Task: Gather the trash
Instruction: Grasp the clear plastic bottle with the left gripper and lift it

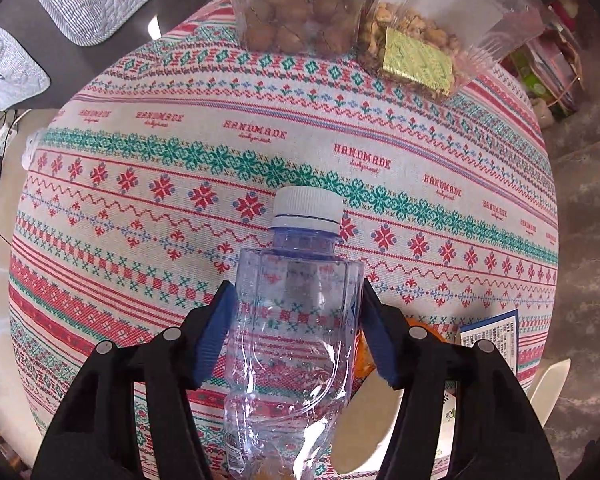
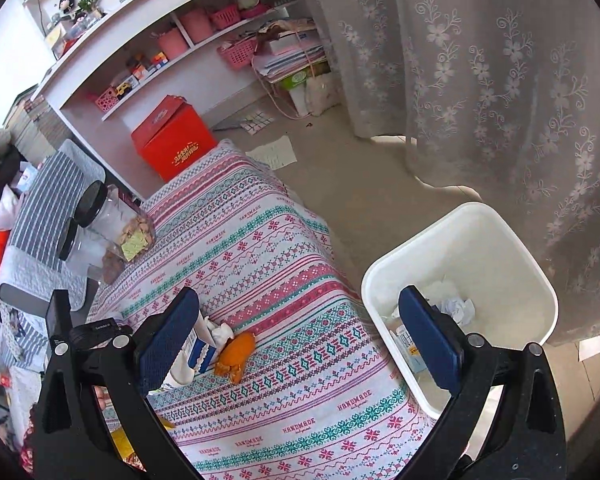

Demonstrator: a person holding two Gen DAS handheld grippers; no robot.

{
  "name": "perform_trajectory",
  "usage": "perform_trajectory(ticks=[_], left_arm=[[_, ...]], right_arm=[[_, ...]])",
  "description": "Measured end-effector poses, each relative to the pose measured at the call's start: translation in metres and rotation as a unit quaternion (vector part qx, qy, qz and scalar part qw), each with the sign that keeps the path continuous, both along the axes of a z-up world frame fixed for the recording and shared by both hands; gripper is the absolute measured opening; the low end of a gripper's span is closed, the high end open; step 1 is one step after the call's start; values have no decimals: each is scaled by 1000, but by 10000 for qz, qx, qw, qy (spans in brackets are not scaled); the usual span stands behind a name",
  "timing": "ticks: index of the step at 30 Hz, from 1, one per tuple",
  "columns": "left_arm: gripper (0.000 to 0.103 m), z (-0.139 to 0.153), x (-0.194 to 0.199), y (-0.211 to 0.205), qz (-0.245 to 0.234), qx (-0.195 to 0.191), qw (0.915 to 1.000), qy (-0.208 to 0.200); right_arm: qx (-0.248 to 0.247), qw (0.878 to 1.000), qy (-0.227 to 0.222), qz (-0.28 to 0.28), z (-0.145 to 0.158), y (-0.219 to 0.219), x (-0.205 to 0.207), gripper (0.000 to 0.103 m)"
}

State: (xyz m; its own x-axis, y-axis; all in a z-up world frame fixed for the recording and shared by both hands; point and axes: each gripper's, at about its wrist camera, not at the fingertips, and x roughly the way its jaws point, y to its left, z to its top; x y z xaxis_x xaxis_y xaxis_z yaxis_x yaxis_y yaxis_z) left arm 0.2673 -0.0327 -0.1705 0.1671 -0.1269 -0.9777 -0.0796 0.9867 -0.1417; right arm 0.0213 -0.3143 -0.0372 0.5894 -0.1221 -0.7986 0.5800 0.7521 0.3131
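Straddling clear bottle (image 1: 296, 320), tablecloth (image 1: 180, 184) edge near

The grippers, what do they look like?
Both look alike. The left gripper and the right gripper each have two chunky black plastic arms with round silver bolts. Their fingers carry dark blue ribbed pads. No cables or sleeves show.

The bottle (image 1: 296, 328) runs off the bottom edge; beside it, the left gripper (image 1: 296, 320) hides most of an orange peel (image 1: 422, 326).
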Motion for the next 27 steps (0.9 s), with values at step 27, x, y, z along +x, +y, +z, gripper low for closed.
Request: perform_trajectory(ticks=[27], left_arm=[[61, 207, -190, 121, 189, -2431, 9125, -3285]], right_arm=[[1192, 9464, 1639, 2515, -116, 100, 186, 78]])
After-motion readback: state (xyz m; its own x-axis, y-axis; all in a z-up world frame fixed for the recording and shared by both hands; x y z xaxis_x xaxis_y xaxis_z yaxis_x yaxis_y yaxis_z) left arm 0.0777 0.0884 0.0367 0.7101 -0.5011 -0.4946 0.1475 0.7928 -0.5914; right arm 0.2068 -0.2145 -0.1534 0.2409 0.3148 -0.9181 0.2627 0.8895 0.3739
